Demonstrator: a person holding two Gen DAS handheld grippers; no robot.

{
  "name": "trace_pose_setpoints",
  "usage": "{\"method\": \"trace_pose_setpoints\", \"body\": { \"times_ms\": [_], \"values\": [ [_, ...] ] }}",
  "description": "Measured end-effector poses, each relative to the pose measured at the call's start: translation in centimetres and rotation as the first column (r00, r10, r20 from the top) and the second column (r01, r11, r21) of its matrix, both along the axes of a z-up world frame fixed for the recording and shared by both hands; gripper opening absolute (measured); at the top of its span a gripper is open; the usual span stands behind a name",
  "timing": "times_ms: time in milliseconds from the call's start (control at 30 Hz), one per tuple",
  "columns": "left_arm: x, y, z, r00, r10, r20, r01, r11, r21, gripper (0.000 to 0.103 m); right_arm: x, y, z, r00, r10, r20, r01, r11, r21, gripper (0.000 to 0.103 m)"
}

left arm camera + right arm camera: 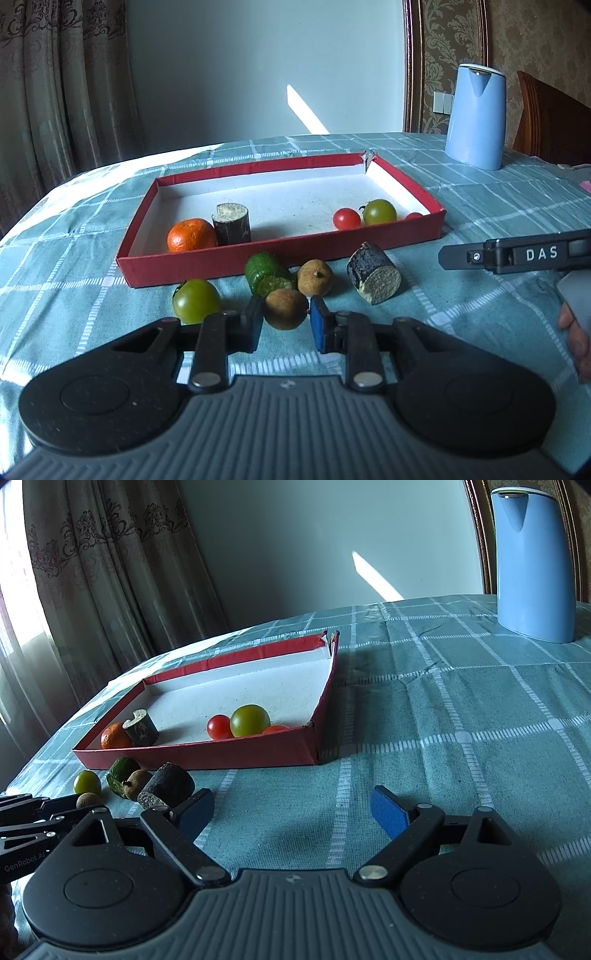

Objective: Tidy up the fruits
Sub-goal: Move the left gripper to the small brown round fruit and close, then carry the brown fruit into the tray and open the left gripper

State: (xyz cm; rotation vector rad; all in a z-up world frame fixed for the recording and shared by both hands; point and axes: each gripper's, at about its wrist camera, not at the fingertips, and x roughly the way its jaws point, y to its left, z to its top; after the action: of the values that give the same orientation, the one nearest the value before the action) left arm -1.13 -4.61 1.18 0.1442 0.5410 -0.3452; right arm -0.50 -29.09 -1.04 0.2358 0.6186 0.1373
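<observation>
Fruits lie in two groups on the checked tablecloth (461,306): some in the shallow red box (258,258), some just before its near wall. Outside, between the left gripper's (286,323) spread pads, sits a brown longan (285,308), the left pad touching or nearly touching it and the blue right pad just beside it (whether it is truly pinched cannot be told). Behind it are a second longan (315,277) with its stem stub pointing up, a green citrus piece (266,274) lying on its side with the cut face toward the camera, a green tomato (196,301) to the left with its calyx up and leftward, and a dark sugarcane chunk (373,273) tipped over, its long axis running toward the camera and its pale cut end facing forward-right. Inside the box, an orange mandarin (191,234) touches a second sugarcane chunk (232,223) standing upright, cut end up; at the right end are one green tomato (379,211) and two red cherry tomatoes (346,218), the second half hidden by the wall. The right gripper (291,812) hangs wide open over bare cloth, right of the fruit. A blue kettle (476,116) stands well behind.
</observation>
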Motion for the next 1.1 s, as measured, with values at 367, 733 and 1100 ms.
{"method": "trace_pose_setpoints", "body": {
  "times_ms": [367,733,1100],
  "values": [
    [4.7,-2.9,3.9,0.994,0.072,0.087,-0.069,0.997,-0.046,0.025,0.0,0.0,0.0,1.0,0.003,0.0,-0.003,1.0,0.002,0.093],
    [9.6,-4.0,0.3,0.989,0.15,-0.019,-0.15,0.989,-0.012,0.025,0.1,0.1,0.0,1.0,0.01,0.0,-0.01,1.0,0.006,0.096],
    [9.2,-4.5,-0.3,0.99,0.142,-0.007,-0.142,0.99,0.021,0.041,0.2,0.0,0.0,1.0,0.013,0.0,-0.013,1.0,0.012,0.097]
  ]
}}
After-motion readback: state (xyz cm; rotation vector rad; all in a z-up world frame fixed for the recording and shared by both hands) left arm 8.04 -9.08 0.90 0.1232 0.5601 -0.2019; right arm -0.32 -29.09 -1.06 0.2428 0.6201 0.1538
